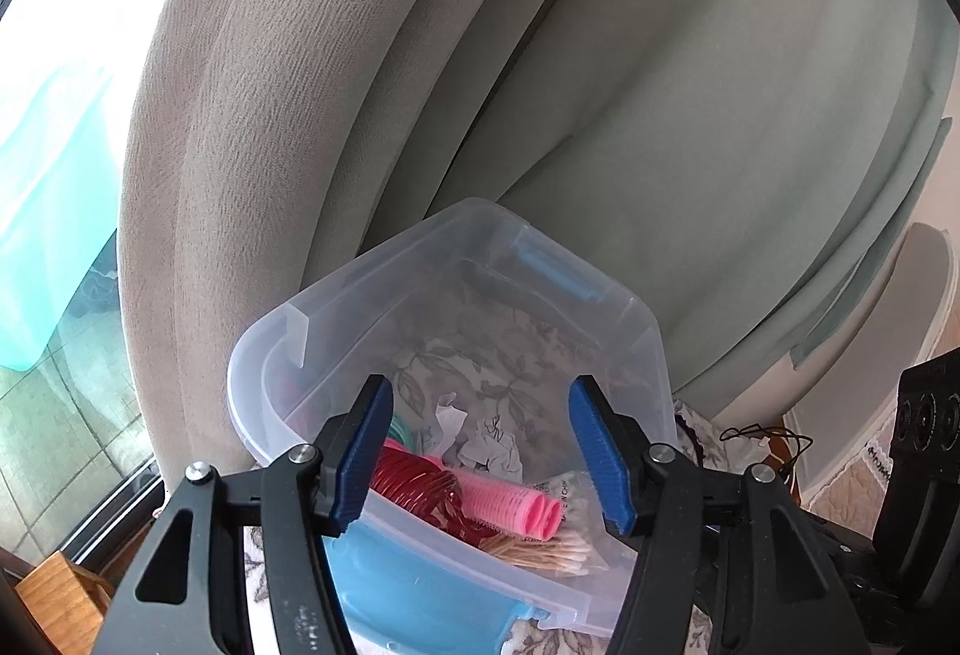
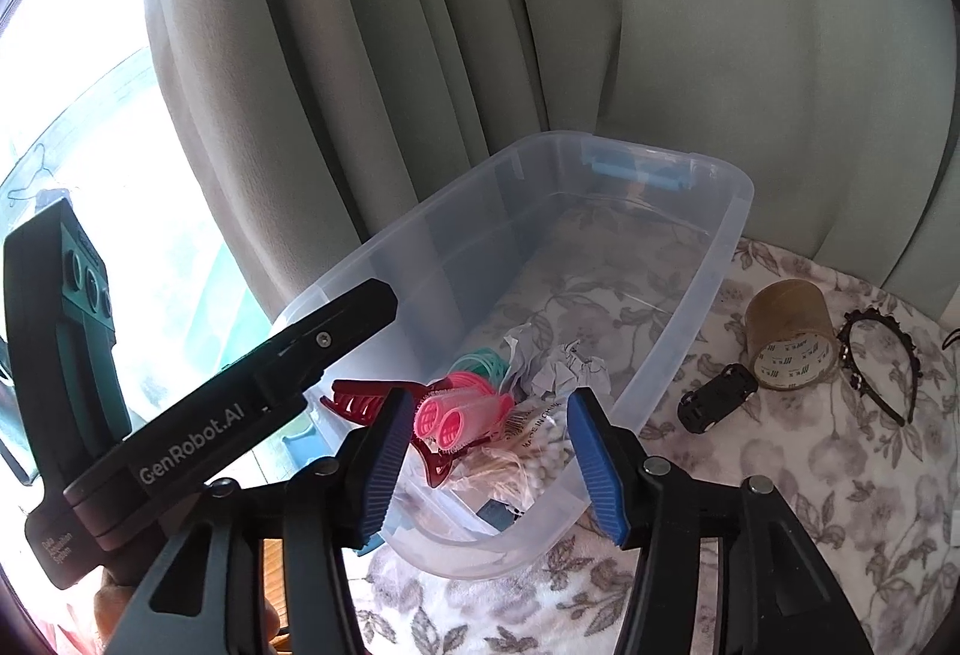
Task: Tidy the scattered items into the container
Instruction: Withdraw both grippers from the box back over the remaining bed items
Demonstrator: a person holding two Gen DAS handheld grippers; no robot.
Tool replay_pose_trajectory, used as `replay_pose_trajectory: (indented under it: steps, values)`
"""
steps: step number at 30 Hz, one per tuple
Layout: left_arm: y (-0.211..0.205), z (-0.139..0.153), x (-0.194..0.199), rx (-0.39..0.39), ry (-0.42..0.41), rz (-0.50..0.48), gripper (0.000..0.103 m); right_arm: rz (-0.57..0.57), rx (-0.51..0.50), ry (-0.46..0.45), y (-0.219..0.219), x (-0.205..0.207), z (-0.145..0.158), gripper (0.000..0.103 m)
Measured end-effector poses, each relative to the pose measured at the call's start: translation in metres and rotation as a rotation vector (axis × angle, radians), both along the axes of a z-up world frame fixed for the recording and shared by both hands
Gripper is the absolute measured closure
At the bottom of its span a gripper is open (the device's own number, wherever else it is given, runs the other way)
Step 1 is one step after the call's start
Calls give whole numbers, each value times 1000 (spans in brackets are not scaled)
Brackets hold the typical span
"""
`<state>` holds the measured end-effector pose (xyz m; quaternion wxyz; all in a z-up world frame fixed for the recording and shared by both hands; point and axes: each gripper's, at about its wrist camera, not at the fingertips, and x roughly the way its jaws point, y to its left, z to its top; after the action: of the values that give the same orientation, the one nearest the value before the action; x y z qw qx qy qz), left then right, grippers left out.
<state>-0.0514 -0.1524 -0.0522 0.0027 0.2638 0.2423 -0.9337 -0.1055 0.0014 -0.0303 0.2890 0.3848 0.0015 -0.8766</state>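
A clear plastic bin (image 2: 690, 295) stands on a floral cloth; it also shows in the left wrist view (image 1: 648, 337). Inside lie pink hair rollers (image 2: 450, 418), a red hair claw (image 2: 366, 397), a teal roller (image 2: 480, 361), crumpled paper (image 2: 558, 367) and a bag of cotton swabs (image 2: 534, 451). My right gripper (image 2: 486, 457) is open and empty over the bin's near end. My left gripper (image 1: 480, 454) is open and empty over the same end, seen as a black body (image 2: 240, 403) in the right wrist view. On the cloth right of the bin lie a black toy car (image 2: 717, 397), a tape roll (image 2: 792, 337) and a black headband (image 2: 882, 361).
Grey-green curtains (image 2: 420, 55) hang close behind the bin. A bright window (image 2: 78, 115) is at the left. The floral cloth (image 2: 840, 475) extends to the right. A blue lid (image 1: 408, 583) lies under the bin's near end.
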Motion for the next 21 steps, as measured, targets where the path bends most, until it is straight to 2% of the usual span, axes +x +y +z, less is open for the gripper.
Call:
replay_pose_trajectory:
  steps: [2,6,10,12,16,17,21]
  values:
    - [2,3,3,2,0,-5,31,-6,2,2,3,3,3,45]
    - [9,9,9,-3,-6,-18,24,-16,0,11,7,8,9,38]
    - [18,18,17,2,4,-48,24,-22,0,23,12,14,16,33]
    - [24,19,-4,1,2,-51,24,-22,-2,25,15,19,20,33]
    - [28,32,8,-15,10,-50,24,-26,-7,36,24,31,27,26]
    - [31,35,11,-22,12,-49,24,-30,-10,40,27,34,29,20]
    - [40,52,22,-67,18,-50,24,-56,-41,44,42,45,36,19]
